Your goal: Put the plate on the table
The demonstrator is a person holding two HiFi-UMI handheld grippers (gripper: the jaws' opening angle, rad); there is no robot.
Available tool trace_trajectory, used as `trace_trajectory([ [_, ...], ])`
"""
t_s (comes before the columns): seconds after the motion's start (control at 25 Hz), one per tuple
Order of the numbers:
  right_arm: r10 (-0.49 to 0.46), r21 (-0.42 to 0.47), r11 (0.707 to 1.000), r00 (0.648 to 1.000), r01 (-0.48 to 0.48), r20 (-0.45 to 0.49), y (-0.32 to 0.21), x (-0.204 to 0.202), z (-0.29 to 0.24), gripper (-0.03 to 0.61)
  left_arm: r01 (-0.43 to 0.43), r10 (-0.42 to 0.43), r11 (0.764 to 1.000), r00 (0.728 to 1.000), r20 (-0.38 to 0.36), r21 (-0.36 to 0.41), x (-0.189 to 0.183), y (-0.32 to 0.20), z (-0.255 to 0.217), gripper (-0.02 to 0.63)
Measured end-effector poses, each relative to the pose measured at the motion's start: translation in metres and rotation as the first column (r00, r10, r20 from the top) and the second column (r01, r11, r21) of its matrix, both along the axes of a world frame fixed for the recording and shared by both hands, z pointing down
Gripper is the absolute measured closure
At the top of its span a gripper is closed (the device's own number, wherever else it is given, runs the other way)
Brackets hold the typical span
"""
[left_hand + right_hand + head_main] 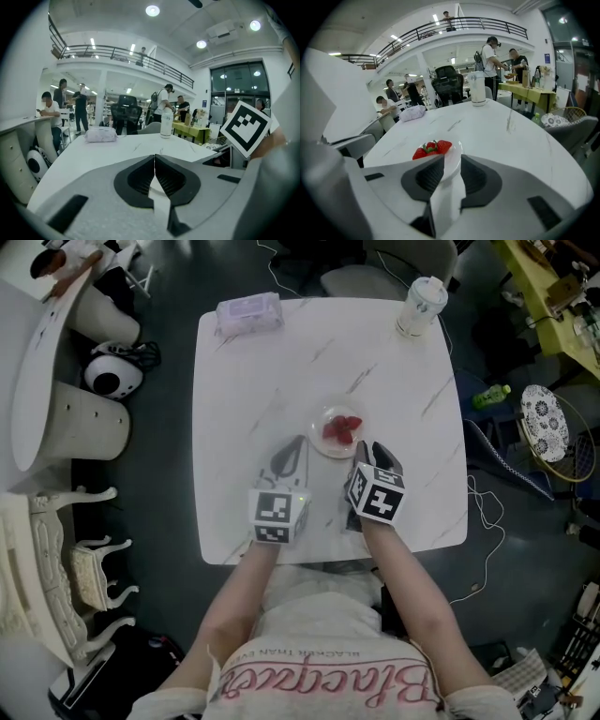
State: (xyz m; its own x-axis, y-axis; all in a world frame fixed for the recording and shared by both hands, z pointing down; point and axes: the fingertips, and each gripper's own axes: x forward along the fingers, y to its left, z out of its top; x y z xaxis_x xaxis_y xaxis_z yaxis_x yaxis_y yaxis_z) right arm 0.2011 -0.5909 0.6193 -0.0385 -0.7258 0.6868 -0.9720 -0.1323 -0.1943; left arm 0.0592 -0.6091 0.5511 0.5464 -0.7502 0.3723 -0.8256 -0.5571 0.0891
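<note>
- White marble table [246, 390] lay bare along its near edge under both forearms.
- Left gripper [292, 450] pointed forward, jaws pressed together on nothing.
- Right gripper [449, 159] stood spread about the near rim of the small white plate [319, 441] of red strawberries [341, 429] mid-table; only its own view showed the gap.
- Open tabletop stretched beyond.

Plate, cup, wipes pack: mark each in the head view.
plate [320, 441]: head view, bare rim left of the strawberries.
cup [419, 307]: head view, on its side just below the lid.
wipes pack [249, 313]: head view, middle of its top face.
</note>
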Motion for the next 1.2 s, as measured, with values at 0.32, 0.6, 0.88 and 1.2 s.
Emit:
trace_trajectory([
  [0.32, -0.139, 0.193, 0.969, 0.987, 0.152, -0.08, 0.021, -0.011, -0.078, 0.492, -0.013, 0.014, 0.998, 1.0, -0.019, 0.056, 0.01, 0.019, -0.03, 0.607],
  [0.6, -0.234, 0.42, 0.861, 0.956, 0.287, -0.175, 0.052, -0.03, -0.162, 0.546, -0.064, 0.075, 0.987, 0.995, -0.068, 0.147, 0.024, 0.047, -0.082, 0.609],
  [0.88, -0.321, 0.529, 0.742, 0.91, 0.413, -0.261, 0.081, -0.055, -0.223, 0.555, -0.136, 0.153, 0.935, 0.988, -0.026, 0.329, 0.038, 0.077, -0.147, 0.609],
  [1.2, -0.322, 0.592, 0.64, 0.871, 0.489, -0.371, 0.107, -0.083, -0.249, 0.555, -0.088, 0.126, 0.927, 0.989, -0.081, 0.365, 0.03, 0.098, -0.172, 0.609],
])
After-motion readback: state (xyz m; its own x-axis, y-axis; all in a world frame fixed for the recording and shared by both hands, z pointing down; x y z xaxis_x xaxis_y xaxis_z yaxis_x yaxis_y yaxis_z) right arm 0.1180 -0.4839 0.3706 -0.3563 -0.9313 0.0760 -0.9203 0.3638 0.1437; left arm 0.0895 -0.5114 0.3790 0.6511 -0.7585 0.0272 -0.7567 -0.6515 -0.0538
